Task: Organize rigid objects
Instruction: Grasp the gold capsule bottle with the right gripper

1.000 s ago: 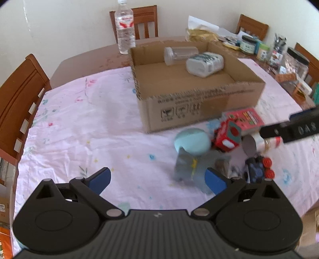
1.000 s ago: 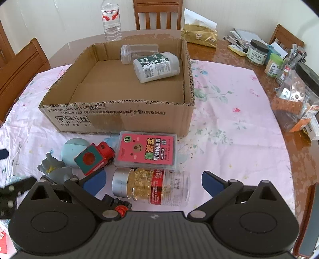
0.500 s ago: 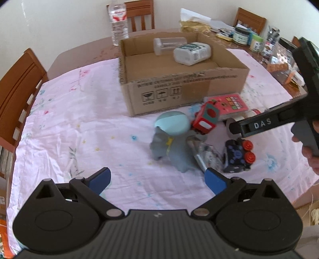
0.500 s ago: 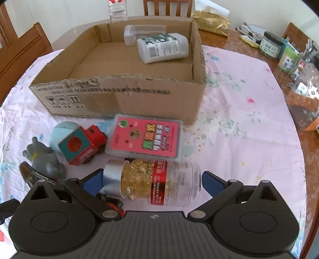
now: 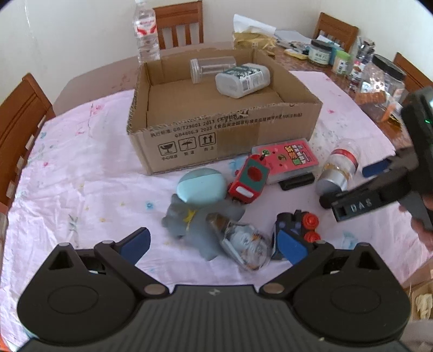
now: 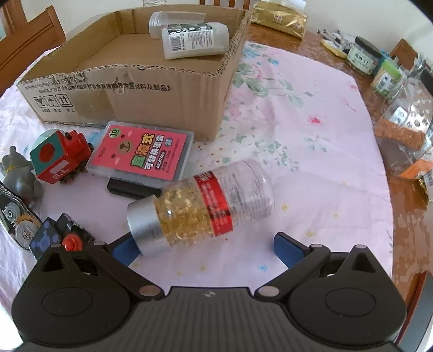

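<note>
right now my right gripper (image 6: 205, 245) stands wide open low in its frame, blue fingers (image 6: 288, 250) spread either side of a capsule bottle (image 6: 200, 205) that lies on its side on the pink cloth (image 6: 297, 130). its silver cap touches the left finger, the clear end points toward the upper right, and the other finger is apart from it. just beyond the bottle, left of centre, a pink case (image 6: 142, 154) lies partly over a black bar (image 6: 130, 189), and a red toy block (image 6: 58, 155) sits at the left edge beside it. behind them, across the upper left, stands the cardboard box (image 6: 135, 89) with a white bottle (image 6: 194, 40) and a clear jar (image 6: 176, 20) lying in its far corner.

my left gripper (image 5: 213, 243) is also wide open at the bottom of its frame, holding nothing. between its fingers lie a grey elephant toy (image 5: 189, 222) and a crinkly packet (image 5: 243, 243); a black toy car (image 5: 297, 222) with red wheels sits right behind the right finger. a pale blue round case (image 5: 201, 184) rests just beyond the elephant. the right gripper shows at the right edge of this view, with a hand (image 5: 422, 227) on it.
</note>
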The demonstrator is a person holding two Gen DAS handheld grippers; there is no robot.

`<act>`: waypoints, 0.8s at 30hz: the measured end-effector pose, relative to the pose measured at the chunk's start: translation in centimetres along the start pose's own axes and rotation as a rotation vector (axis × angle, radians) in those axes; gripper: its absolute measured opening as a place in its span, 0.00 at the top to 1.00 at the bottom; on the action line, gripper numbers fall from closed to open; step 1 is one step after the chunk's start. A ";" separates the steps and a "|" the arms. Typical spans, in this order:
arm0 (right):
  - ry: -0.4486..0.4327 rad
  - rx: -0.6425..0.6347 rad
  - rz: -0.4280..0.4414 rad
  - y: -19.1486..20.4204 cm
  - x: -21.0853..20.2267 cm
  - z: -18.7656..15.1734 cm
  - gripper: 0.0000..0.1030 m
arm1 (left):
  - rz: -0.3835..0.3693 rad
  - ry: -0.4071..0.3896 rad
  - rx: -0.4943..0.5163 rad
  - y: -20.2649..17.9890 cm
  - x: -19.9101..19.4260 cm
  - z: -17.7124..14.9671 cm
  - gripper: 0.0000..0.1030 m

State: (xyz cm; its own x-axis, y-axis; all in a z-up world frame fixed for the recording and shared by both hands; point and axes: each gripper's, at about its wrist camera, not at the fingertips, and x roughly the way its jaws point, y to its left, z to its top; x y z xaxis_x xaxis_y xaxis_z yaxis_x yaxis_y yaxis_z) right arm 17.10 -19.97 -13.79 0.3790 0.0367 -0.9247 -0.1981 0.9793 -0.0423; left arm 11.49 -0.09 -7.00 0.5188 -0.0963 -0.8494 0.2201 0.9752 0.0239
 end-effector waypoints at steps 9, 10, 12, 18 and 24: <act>-0.040 -0.056 0.034 -0.3 -0.1 -0.5 0.00 | 0.084 0.007 -0.085 -1.4 2.1 1.3 0.03; -0.040 -0.067 0.040 -0.3 -0.1 -0.5 0.00 | 0.093 0.008 -0.090 -1.3 2.2 1.3 0.03; -0.041 -0.080 0.047 -0.4 0.0 -0.4 0.00 | 0.110 0.004 -0.109 -0.9 2.2 1.3 0.03; -0.057 -0.097 0.057 -0.5 0.1 -0.4 0.00 | 0.163 0.036 -0.058 -0.4 3.0 1.7 0.03; -0.060 -0.089 0.054 -0.4 0.1 -0.3 0.00 | 0.125 0.066 -0.068 1.2 3.9 2.3 0.03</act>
State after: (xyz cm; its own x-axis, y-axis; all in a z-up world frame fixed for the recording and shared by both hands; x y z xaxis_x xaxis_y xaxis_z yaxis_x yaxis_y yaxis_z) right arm 16.97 -20.39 -13.98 0.4187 0.1030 -0.9023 -0.2977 0.9542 -0.0292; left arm 15.73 0.27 -9.09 0.4824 0.0377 -0.8752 0.0999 0.9902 0.0977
